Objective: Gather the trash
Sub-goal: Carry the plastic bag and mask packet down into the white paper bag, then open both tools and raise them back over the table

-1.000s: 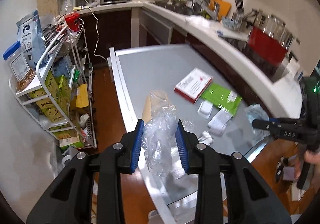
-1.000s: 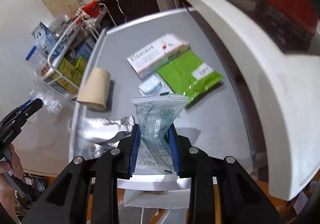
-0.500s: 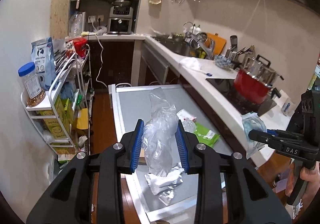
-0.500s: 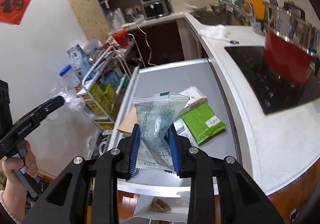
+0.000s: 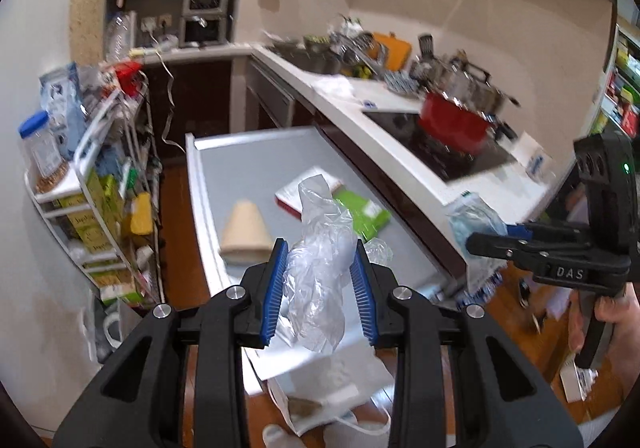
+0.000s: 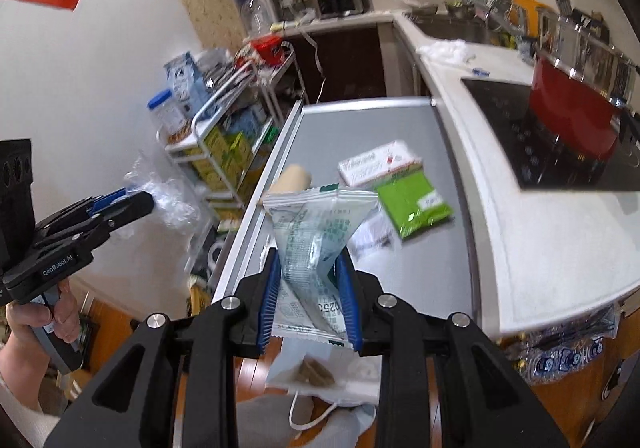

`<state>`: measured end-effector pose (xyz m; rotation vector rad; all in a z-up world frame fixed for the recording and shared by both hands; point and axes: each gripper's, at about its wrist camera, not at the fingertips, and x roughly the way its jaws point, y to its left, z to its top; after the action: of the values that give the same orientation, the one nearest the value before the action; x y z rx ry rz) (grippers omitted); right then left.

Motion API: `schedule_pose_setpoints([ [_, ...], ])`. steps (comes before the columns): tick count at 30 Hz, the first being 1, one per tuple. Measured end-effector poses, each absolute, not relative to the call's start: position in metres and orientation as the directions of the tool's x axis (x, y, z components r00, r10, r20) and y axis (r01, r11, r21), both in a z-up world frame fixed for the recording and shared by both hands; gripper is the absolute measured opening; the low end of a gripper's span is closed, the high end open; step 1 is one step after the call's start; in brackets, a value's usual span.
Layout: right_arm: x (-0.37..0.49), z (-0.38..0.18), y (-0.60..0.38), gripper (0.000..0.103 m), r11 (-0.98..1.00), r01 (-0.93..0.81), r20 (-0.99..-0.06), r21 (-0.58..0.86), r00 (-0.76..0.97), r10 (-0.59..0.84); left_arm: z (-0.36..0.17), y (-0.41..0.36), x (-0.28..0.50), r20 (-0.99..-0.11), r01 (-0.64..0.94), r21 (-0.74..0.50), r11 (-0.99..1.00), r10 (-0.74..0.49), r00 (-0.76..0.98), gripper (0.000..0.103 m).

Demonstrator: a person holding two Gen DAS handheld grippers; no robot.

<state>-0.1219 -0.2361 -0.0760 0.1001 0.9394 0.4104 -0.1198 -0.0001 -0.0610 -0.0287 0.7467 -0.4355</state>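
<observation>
1. My left gripper [image 5: 320, 284] clamps the crumpled clear plastic [image 5: 320, 280], lifted off the grey table [image 5: 248, 164].
2. My right gripper [image 6: 310, 298] pinches the printed wrapper [image 6: 316, 244].
3. White bag [image 6: 340, 388] below, probably the bin.

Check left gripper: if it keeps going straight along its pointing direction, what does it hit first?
Likely the grey table, near the tan cardboard roll. The left gripper, shut on clear crumpled plastic, points down over the table's near end. Depth is unclear, so the exact contact spot is a guess.
</observation>
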Motion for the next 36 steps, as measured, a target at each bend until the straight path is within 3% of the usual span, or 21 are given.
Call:
schedule_pose_setpoints([
  [9, -0.144, -0.132, -0.233, 0.029, 0.905, -0.331, -0.858, 0.265, 0.348, 0.379, -0.124, -0.023, -0.147, -0.775, 0.465, -0.189, 0.865, -0.422, 0.471, 0.033],
  [16, -0.152, -0.191, -0.229, 0.029, 0.908, -0.304, -0.905, 0.29, 0.222, 0.363, -0.191, -0.026, -0.152, -0.859, 0.45, -0.233, 0.862, -0.399, 0.321, 0.033],
  [26, -0.135, -0.285, -0.213, 0.029, 0.924, -0.258, -0.94, 0.281, 0.118, 0.319, -0.258, -0.035, -0.135, -0.903, 0.451, -0.233, 0.862, -0.364, 0.229, 0.033],
  [36, -0.114, -0.313, -0.207, 0.031, 0.941, -0.205, -0.95, 0.269, 0.102, 0.294, -0.286, -0.04, -0.125, -0.927, 0.447, -0.212, 0.869, -0.324, 0.19, 0.036],
])
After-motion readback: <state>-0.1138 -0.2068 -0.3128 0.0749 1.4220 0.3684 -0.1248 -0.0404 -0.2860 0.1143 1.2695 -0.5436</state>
